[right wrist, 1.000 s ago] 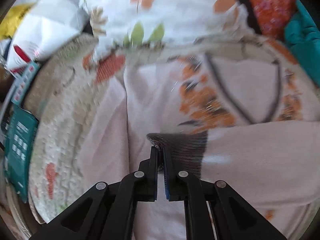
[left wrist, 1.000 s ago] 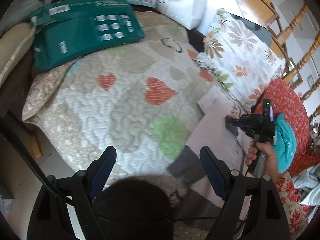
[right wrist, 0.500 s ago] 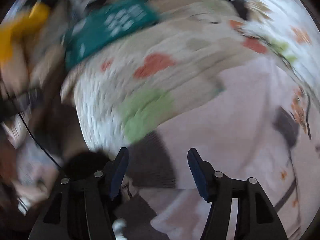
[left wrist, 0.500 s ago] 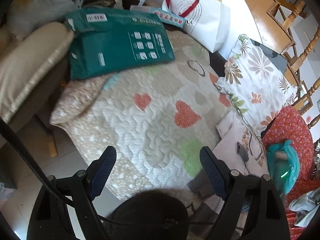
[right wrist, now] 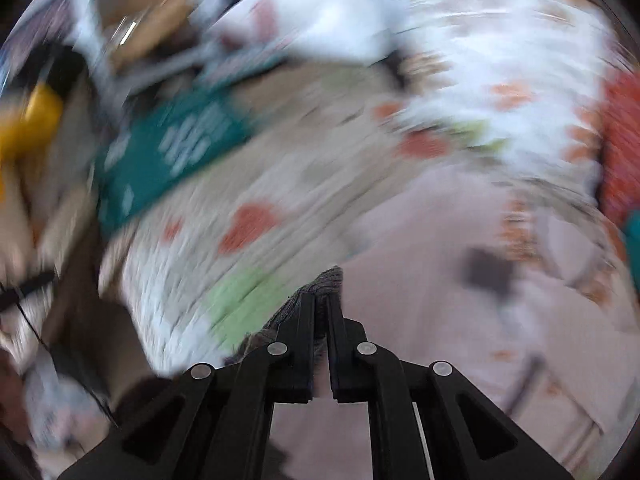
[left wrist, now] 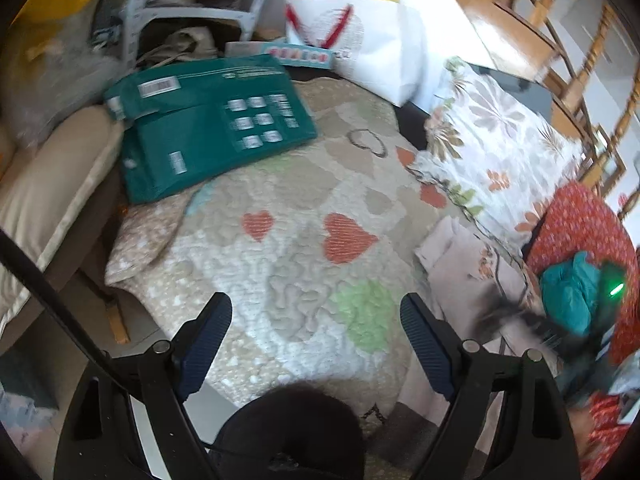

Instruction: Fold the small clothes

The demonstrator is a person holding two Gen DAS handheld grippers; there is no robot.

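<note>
A pale pink small garment (left wrist: 464,268) with orange print and grey cuffs lies at the right side of a heart-patterned quilt (left wrist: 304,240). It fills the lower right of the blurred right wrist view (right wrist: 460,280). My right gripper (right wrist: 320,304) is shut on a grey cuff (right wrist: 328,278) of the garment. It appears blurred at the right edge of the left wrist view (left wrist: 560,332). My left gripper (left wrist: 316,320) is open and empty above the quilt's near edge, left of the garment.
A green package (left wrist: 208,128) lies at the quilt's far left. A floral pillow (left wrist: 496,152) and a white bag (left wrist: 372,48) sit behind. A teal cloth (left wrist: 572,292) lies on red fabric (left wrist: 580,224) at the right. A beige cushion (left wrist: 52,184) is at the left.
My right gripper opened half a second ago, moved to another grey cuff and closed on it. The right view is swinging fast. My left gripper drew back and stays open.
</note>
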